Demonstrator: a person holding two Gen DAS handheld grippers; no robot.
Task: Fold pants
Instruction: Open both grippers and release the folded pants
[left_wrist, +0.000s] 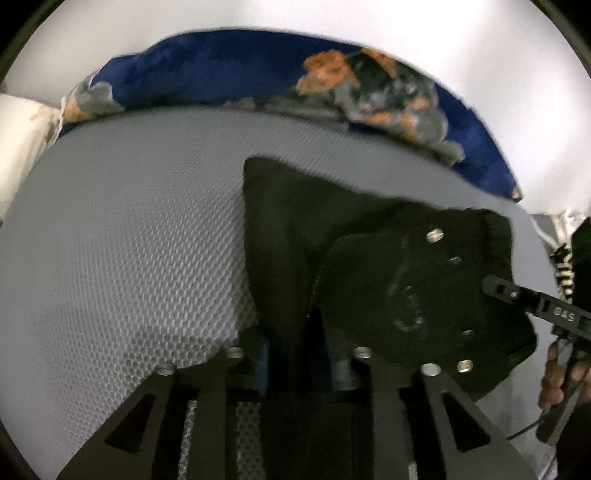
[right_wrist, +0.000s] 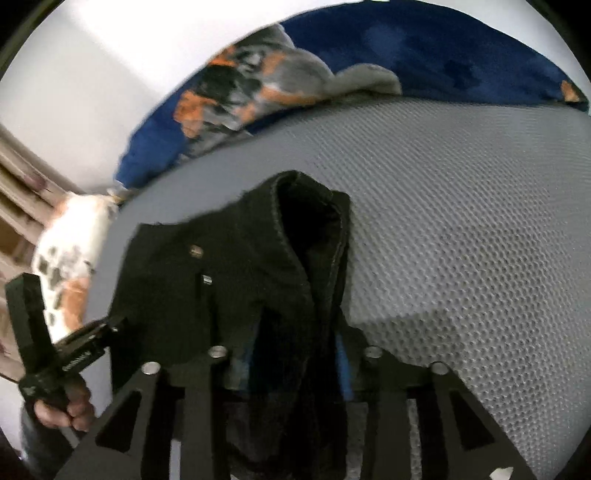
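Note:
Black pants (left_wrist: 369, 258) lie bunched on a grey mesh bed surface (left_wrist: 129, 240); metal rivets and a button show on the cloth. A strip of the fabric runs down between the fingers of my left gripper (left_wrist: 295, 354), whose jaws stand apart with gaps beside the cloth. In the right wrist view the pants (right_wrist: 229, 258) show a stitched hem or waistband standing up, and a fold hangs between the fingers of my right gripper (right_wrist: 295, 354), which is also open. Each view shows the other gripper at the pants' edge, the right gripper (left_wrist: 535, 306) and the left gripper (right_wrist: 74, 358), each in a hand (right_wrist: 70, 406).
A blue blanket with orange and grey patches (left_wrist: 221, 62) lies along the far edge of the mesh surface (right_wrist: 461, 221), against a white wall. A white patterned pillow (right_wrist: 70, 243) sits at one end. Bare mesh spreads to either side of the pants.

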